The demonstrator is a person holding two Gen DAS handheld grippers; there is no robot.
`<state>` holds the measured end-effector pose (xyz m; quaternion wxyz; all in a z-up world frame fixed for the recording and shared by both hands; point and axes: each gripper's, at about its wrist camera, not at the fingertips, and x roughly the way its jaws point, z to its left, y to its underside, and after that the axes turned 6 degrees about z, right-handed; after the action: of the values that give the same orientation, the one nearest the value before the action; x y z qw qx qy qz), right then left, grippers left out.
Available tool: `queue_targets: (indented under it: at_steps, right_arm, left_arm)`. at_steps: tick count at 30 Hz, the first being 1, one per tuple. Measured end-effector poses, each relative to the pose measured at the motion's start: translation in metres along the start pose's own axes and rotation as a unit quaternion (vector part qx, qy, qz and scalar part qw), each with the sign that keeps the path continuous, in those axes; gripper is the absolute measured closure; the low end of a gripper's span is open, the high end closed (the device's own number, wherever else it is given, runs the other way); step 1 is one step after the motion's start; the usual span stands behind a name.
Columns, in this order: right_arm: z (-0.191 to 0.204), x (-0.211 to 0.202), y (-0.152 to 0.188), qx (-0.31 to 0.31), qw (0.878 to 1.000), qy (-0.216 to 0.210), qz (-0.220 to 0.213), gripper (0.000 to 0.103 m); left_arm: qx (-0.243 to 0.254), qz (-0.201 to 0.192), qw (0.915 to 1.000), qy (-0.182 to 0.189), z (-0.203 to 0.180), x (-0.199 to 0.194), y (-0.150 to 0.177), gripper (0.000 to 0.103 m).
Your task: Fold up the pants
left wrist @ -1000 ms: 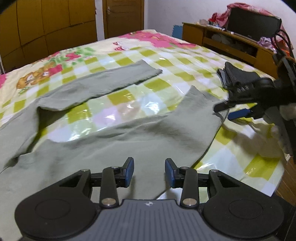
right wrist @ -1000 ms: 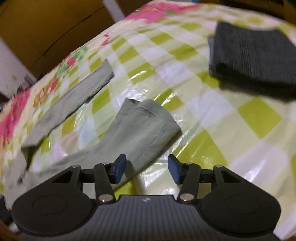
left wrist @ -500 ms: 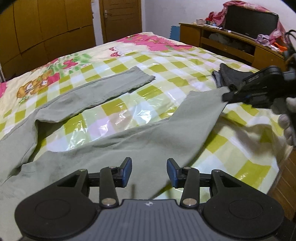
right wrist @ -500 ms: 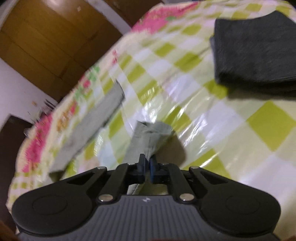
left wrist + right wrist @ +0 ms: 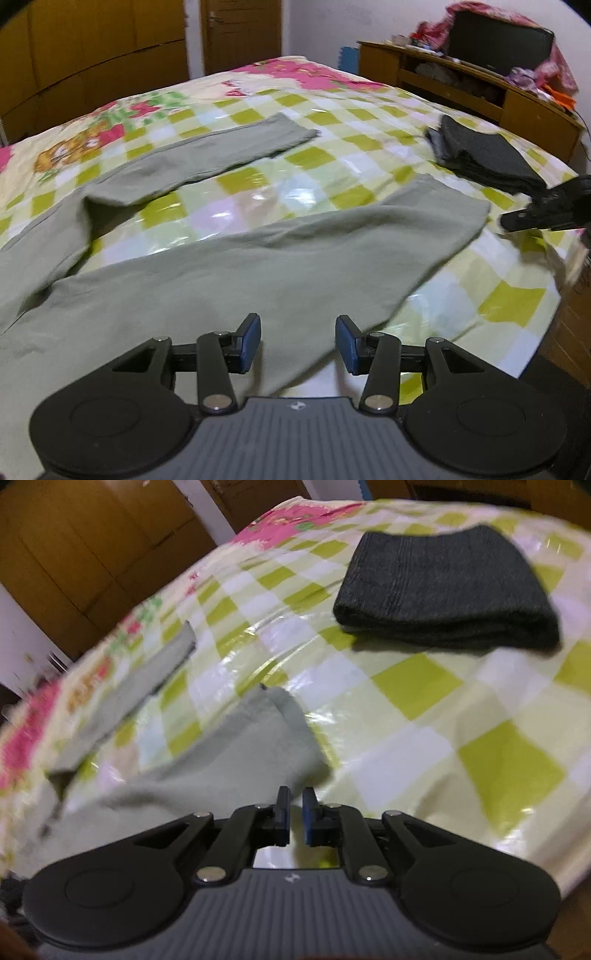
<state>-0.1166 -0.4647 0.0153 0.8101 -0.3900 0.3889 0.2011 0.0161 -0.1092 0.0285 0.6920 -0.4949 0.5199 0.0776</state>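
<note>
Grey-green pants (image 5: 207, 273) lie spread on the checked bed cover, one leg (image 5: 221, 151) reaching to the far middle, the other leg (image 5: 424, 225) reaching right. My left gripper (image 5: 297, 339) is open and empty, just above the near leg's lower edge. My right gripper (image 5: 294, 818) has its jaws almost together with a narrow gap and holds nothing; the near leg's hem (image 5: 273, 734) lies flat just ahead of it. The right gripper also shows at the right edge of the left wrist view (image 5: 543, 214), just right of the hem.
A folded dark grey garment (image 5: 443, 590) lies on the bed beyond the hem, also in the left wrist view (image 5: 484, 155). A wooden cabinet (image 5: 480, 88) with a screen stands at the far right. Wooden wardrobes and a door stand behind the bed. The bed's edge drops off at the right.
The right gripper closed on the near leg's hem, pulled it out to the right, then let go and backed off. The leg now lies flatter. The left gripper barely moved.
</note>
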Motion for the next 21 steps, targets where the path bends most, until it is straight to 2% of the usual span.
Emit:
queue_targets:
  at_steps: [4, 6, 9, 11, 15, 19, 21]
  right_arm:
    - [0.017, -0.012, -0.005, -0.035, 0.998, 0.044, -0.024, 0.092]
    - [0.037, -0.015, -0.007, -0.074, 0.996, 0.042, -0.034, 0.089]
    - [0.083, -0.007, -0.008, -0.144, 0.989, 0.015, -0.029, 0.077]
    - [0.113, 0.01, -0.006, -0.171, 0.985, -0.016, -0.002, 0.077]
    - [0.159, 0.045, 0.001, -0.208, 0.976, -0.049, 0.052, 0.077]
    - [0.218, 0.072, 0.001, -0.267, 0.956, -0.089, 0.087, 0.076]
    - [0.255, 0.085, -0.003, -0.308, 0.941, -0.106, 0.09, 0.076]
  left_arm:
    - [-0.026, -0.014, 0.9994, -0.02, 0.036, -0.01, 0.01, 0.045]
    - [-0.044, -0.019, 0.9983, -0.033, 0.056, -0.014, 0.015, 0.045]
    - [-0.075, -0.018, 0.9952, -0.061, 0.09, -0.018, 0.032, 0.043]
    - [-0.098, -0.005, 0.9922, -0.078, 0.114, -0.018, 0.047, 0.043]
    - [-0.13, 0.032, 0.9866, -0.092, 0.155, -0.014, 0.078, 0.042]
    - [-0.151, 0.019, 0.9855, -0.074, 0.191, -0.034, 0.083, 0.042]
    - [-0.157, -0.006, 0.9834, -0.091, 0.22, -0.051, 0.077, 0.041]
